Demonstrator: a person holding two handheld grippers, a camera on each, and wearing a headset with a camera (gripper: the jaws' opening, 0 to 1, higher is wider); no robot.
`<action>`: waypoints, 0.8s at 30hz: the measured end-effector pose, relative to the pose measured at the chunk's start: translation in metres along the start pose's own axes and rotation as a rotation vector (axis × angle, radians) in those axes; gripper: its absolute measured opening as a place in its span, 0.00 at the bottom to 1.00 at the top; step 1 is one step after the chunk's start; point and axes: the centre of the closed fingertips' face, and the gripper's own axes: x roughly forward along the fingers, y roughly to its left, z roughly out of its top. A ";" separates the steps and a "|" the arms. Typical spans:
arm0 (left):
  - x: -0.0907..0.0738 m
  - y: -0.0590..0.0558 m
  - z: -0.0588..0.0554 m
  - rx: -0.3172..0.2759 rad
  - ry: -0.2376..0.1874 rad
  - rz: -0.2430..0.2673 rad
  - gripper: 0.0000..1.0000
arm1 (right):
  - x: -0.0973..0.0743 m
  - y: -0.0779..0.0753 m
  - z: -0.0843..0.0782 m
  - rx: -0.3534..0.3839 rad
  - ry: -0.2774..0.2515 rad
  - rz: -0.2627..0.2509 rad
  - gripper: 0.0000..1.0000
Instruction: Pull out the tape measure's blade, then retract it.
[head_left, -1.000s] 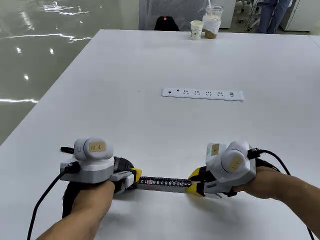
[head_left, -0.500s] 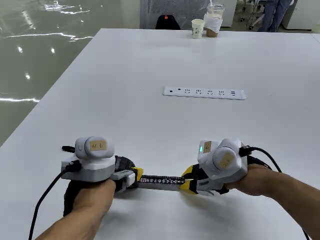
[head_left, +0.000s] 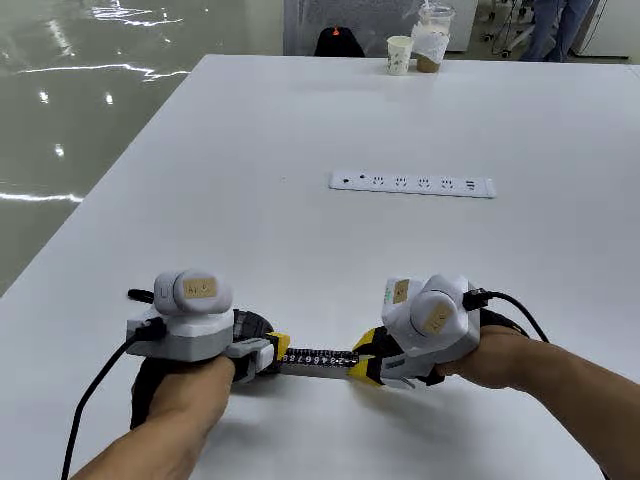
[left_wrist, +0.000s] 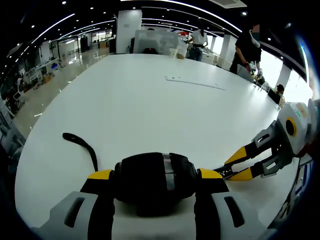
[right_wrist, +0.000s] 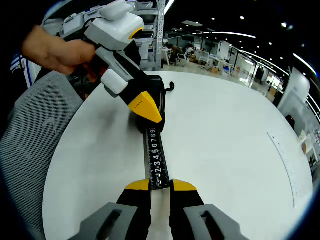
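Both hands sit low at the near edge of the table (head_left: 300, 130), knuckles up, the grippers pointing at each other along one line. The left hand (head_left: 185, 395) wraps the left gripper (head_left: 275, 347) from below, forearm coming in from the near left. Its jaws are clamped on the two sides of the black tape measure (left_wrist: 155, 177), which rests on the table between the yellow tips. A black strap (left_wrist: 82, 145) curls from the case onto the tabletop.

The right hand (head_left: 495, 355) holds the right gripper (head_left: 365, 355) turned inward towards the left, wrist bent. Its jaws are pinched on the free end of the blade (right_wrist: 156, 160). A short length of the blade is out, lying flat just above the table, with its numbers facing up. It spans the small gap between the two grippers. A black cable (head_left: 90, 400) trails from the left gripper towards the person, and another loops off the right one.

A white power strip (head_left: 412, 184) lies mid-table, well apart from the hands. At the far edge stand a paper cup (head_left: 399, 55) and, just beside it, a clear cup (head_left: 432, 40). The clear cup has brown liquid in its lower part. What the paper cup holds cannot be told. A dark chair (head_left: 335, 45) stands behind that edge.
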 end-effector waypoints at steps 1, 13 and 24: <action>0.000 0.000 0.000 0.000 0.000 0.000 0.59 | 0.001 0.000 0.001 0.000 -0.001 0.000 0.10; -0.001 0.000 0.000 -0.003 0.001 -0.004 0.59 | 0.013 0.002 0.013 0.009 -0.021 0.006 0.10; 0.000 0.000 0.000 -0.005 0.003 -0.004 0.60 | 0.023 0.003 0.022 0.002 -0.028 0.011 0.10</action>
